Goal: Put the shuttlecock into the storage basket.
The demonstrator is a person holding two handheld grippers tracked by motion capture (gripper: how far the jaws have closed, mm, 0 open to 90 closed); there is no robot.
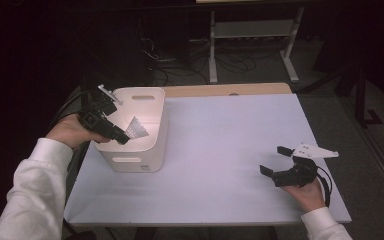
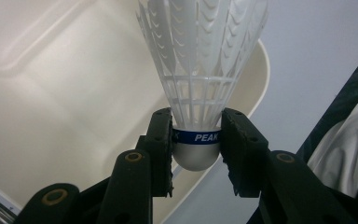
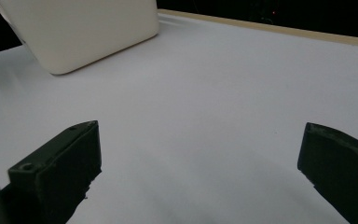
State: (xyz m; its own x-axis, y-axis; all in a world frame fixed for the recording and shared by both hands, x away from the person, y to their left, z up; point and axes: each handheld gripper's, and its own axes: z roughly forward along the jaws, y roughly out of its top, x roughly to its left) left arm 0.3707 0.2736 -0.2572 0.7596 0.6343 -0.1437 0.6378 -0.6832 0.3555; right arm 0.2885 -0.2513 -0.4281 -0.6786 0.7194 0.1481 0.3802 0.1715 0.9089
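Note:
A white shuttlecock (image 1: 137, 128) with a blue band on its cork (image 2: 196, 148) hangs over the opening of a cream plastic bin (image 1: 156, 141) at the table's left. My left gripper (image 1: 124, 138) is shut on the cork, and the feather skirt (image 2: 200, 51) points away over the inside of the bin (image 2: 51, 116). My right gripper (image 1: 275, 160) rests low over the white table near its right front, jaws wide open with nothing between them (image 3: 200, 177).
The bin (image 3: 79, 32) stands at the left on the white tabletop (image 1: 225, 145). A wooden strip (image 1: 230, 90) runs along the table's far edge. Beyond it are a dark floor, cables and a white stand (image 1: 252, 30).

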